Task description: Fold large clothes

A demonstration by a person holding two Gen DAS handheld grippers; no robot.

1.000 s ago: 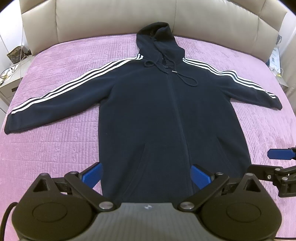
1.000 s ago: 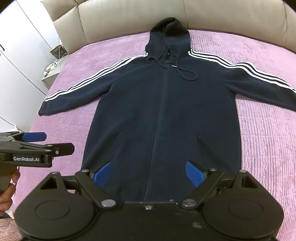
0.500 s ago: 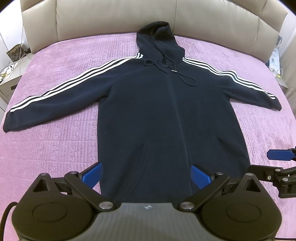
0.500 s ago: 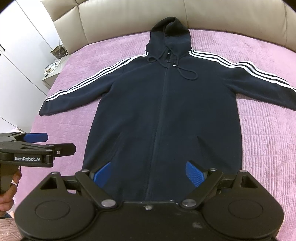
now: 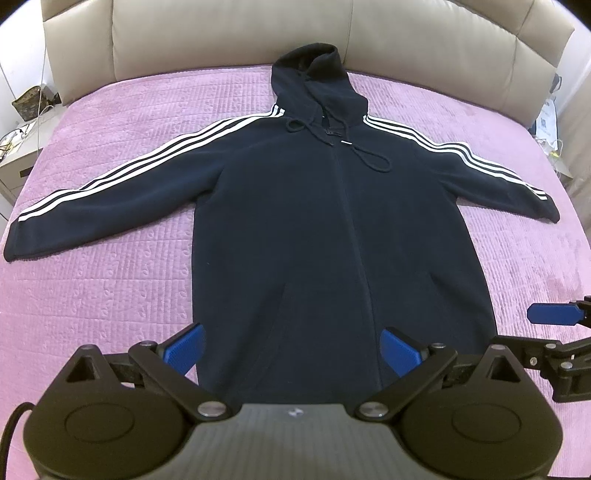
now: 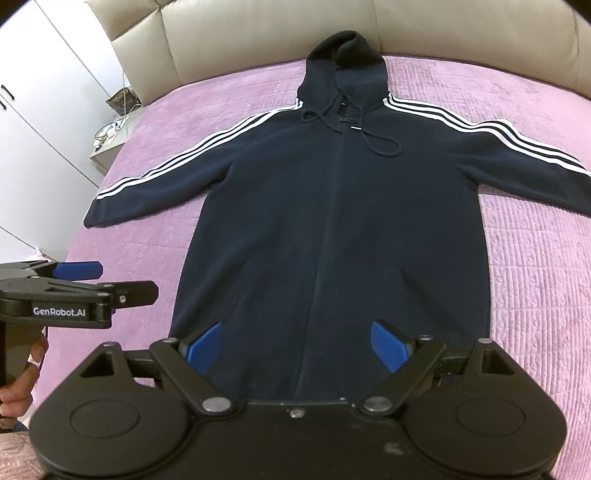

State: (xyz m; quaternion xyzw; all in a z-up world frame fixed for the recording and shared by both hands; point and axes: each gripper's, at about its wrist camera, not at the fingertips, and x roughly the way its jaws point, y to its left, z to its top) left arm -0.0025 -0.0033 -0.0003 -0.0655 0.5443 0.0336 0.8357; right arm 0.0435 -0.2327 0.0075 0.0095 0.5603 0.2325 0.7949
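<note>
A dark navy zip hoodie (image 5: 332, 229) (image 6: 343, 229) lies flat and face up on the bed, sleeves with white stripes spread to both sides, hood toward the headboard. My left gripper (image 5: 291, 349) hovers open above the hem, near its left corner, blue pads wide apart and empty. My right gripper (image 6: 295, 345) is open too, over the middle of the hem. In the right wrist view the left gripper (image 6: 79, 280) shows from the side at the left, held by a hand (image 6: 22, 384). The right gripper's fingers (image 5: 554, 314) show at the right edge of the left wrist view.
The purple quilted bedspread (image 5: 110, 288) (image 6: 535, 295) surrounds the hoodie. A beige padded headboard (image 5: 229, 33) runs along the far side. A nightstand with a bag and cables (image 5: 18, 122) stands at the left, white wardrobe doors (image 6: 40, 110) beside it.
Both grippers have drifted slightly, so the hoodie sits a little differently in the views. Nothing was grasped; both stay open.
</note>
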